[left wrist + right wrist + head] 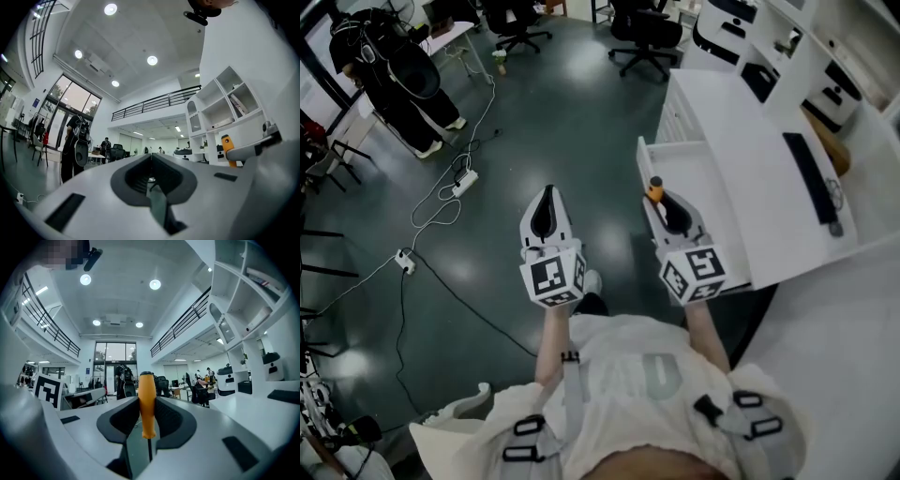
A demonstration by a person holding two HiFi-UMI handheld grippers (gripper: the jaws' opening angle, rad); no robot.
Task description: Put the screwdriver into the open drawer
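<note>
Right gripper [146, 423]: you clamp the orange-handled screwdriver [146, 399] upright, handle up, so it cannot swing | screwdriver: over the open drawer's [722, 202] left edge in the head view, not yet inside | left gripper [151, 180]: jaws together, empty, kept aside over the floor [487, 169].

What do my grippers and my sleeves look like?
Both the left gripper and the right gripper are pale grey shells tapering forward, with dark grey padded jaw linings. Each carries a white cube printed with black square markers at its rear. No cables show. The person wears a light short-sleeved shirt with grey straps and black buckles.
</note>
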